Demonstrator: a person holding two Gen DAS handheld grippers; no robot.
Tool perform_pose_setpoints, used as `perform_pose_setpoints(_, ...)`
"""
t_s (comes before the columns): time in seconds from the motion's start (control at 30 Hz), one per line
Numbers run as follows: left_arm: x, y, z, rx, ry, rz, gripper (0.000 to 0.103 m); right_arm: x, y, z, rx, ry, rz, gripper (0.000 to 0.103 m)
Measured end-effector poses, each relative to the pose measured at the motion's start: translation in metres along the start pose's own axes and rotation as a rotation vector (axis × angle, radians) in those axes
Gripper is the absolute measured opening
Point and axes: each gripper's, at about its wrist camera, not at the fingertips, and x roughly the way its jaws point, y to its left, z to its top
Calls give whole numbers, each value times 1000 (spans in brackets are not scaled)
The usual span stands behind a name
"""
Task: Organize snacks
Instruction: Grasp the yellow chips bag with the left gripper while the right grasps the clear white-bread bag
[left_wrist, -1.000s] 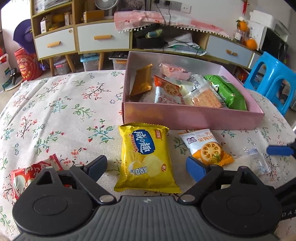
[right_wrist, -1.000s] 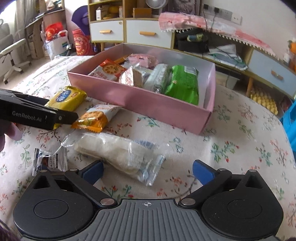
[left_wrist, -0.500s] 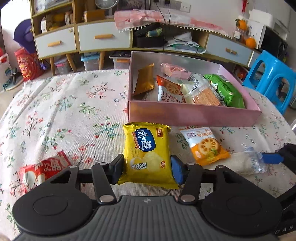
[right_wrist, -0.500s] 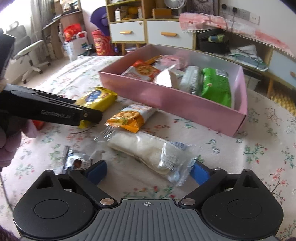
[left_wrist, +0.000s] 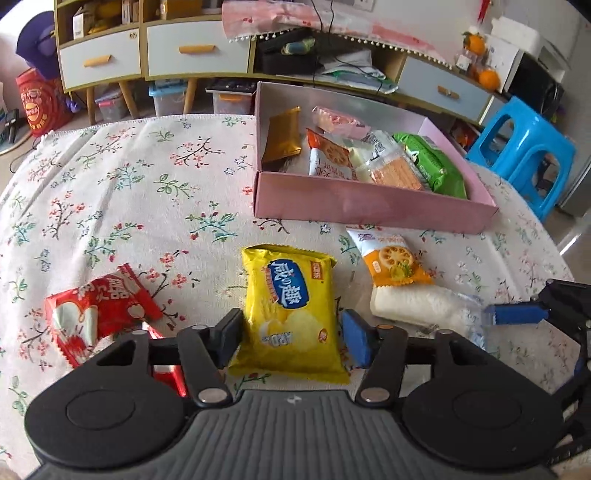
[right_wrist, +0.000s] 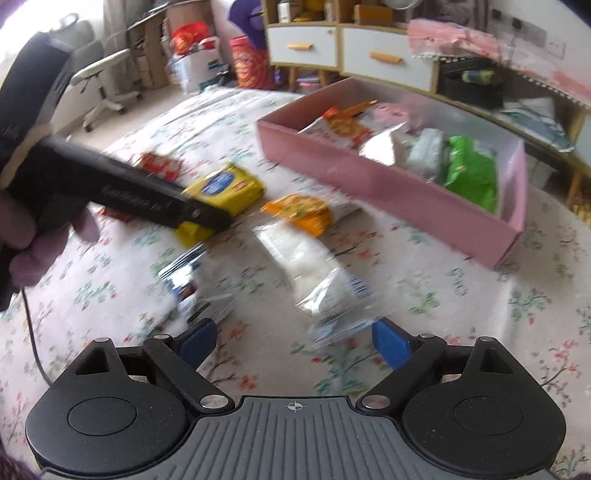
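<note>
My left gripper (left_wrist: 291, 341) is shut on the yellow cracker packet (left_wrist: 291, 310), its pads on both long edges, and holds it just above the floral tablecloth. The packet also shows in the right wrist view (right_wrist: 225, 188). My right gripper (right_wrist: 293, 339) is open, its pads either side of the near end of a clear packet of white snack (right_wrist: 314, 266). That packet also shows in the left wrist view (left_wrist: 421, 304). An orange biscuit packet (left_wrist: 391, 262) lies between them and the pink box (left_wrist: 369, 206), which holds several snacks.
A red packet (left_wrist: 92, 314) lies at the left of the left gripper. A small clear wrapper (right_wrist: 192, 280) lies left of the right gripper. A blue stool (left_wrist: 524, 147) stands beyond the table's right edge. Cabinets stand behind.
The left gripper closed on the yellow packet and lifted it slightly. The right gripper moved forward around the end of the white packet and is swinging, its view blurred.
</note>
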Motion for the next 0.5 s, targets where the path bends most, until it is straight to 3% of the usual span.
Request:
perform_pose_setpoints(0.17,3,-4,1,11,-11,8,57,7,-11,9,72,-43,-38,91)
perform_pose_setpoints(0.4,4,-5,1,7,-25,26,52,20,-7,14,24,-59,-123,90)
perform_pose_setpoints(0.5,4,-4,1,8,-26,39,49,19,-7,13,20,-39,-111,84)
